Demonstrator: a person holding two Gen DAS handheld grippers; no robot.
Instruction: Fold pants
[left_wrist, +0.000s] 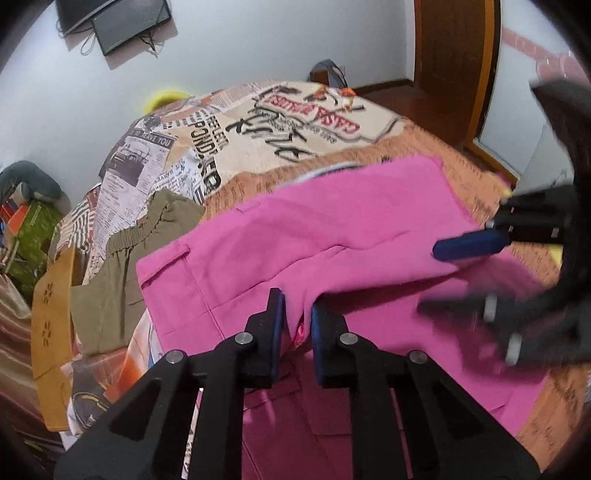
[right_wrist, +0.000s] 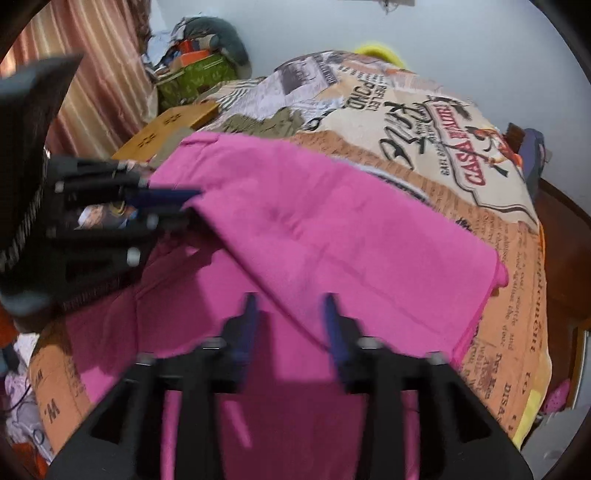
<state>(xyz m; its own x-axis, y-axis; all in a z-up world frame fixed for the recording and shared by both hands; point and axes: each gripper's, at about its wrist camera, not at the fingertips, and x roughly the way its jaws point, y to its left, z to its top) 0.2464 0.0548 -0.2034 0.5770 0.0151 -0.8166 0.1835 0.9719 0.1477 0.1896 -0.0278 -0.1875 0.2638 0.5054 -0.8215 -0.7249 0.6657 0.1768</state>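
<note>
The pink pants (left_wrist: 332, 236) lie partly folded across the bed (left_wrist: 498, 184), on its newspaper-print cover. The left tool (left_wrist: 297, 314) pinches a fold of the pink cloth between nearly closed fingers. The right tool (right_wrist: 291, 317) hovers just over the pants, fingers apart, holding nothing. Olive shorts (left_wrist: 122, 258) lie at the far left.

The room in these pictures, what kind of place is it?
Most likely a home bedroom. The pink pants lie on a bed with a newspaper-print bedspread, more clothes lie beside them, a curtain hangs at one side, and a dark screen is mounted on the wall.
</note>
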